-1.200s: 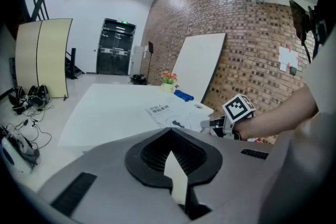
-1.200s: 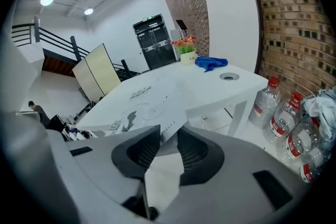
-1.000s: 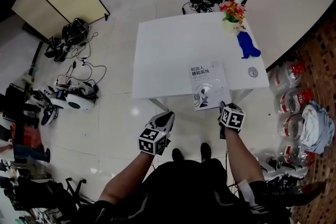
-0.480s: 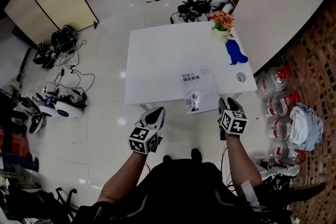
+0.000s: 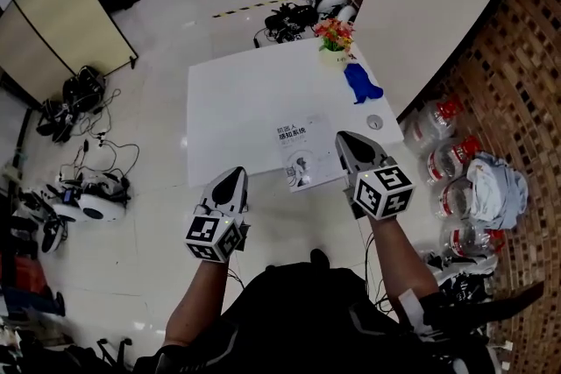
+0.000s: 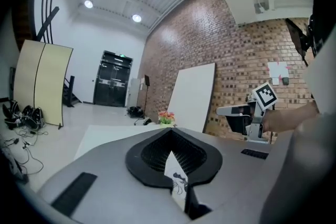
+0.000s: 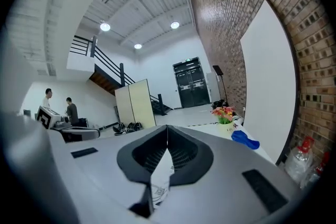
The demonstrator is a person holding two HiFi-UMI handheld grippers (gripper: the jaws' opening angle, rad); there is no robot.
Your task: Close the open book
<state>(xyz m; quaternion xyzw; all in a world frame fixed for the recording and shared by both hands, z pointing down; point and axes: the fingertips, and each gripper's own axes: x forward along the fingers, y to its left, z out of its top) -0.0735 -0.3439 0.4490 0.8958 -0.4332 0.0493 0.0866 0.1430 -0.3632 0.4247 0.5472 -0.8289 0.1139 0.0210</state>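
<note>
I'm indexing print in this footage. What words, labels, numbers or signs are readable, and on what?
Book cover: bold two-line Chinese title and finer print, too small to read.
Green sign over the double door: blurred.
Bottle labels: red, unreadable.
Sheets on the brick wall: unreadable.
Marker squares on the left gripper and right gripper, whose empty jaws have just been closing: coded patterns, no words.

- Surface [image 5: 228, 101]: plain white.
- Book [image 5: 301, 155]: white cover, dark lettering at the top, a black-and-grey figure below it.
- Flowers [image 5: 333, 32]: red and orange with green leaves.
- Object beside the flowers [image 5: 361, 83]: solid bright blue.
- Wall [image 5: 517, 57]: red-brown brick, pale mortar lines.
- Folding screen [image 5: 66, 17]: cream panels, black frame.
- Floor [image 5: 158, 215]: glossy off-white tiles.
</note>
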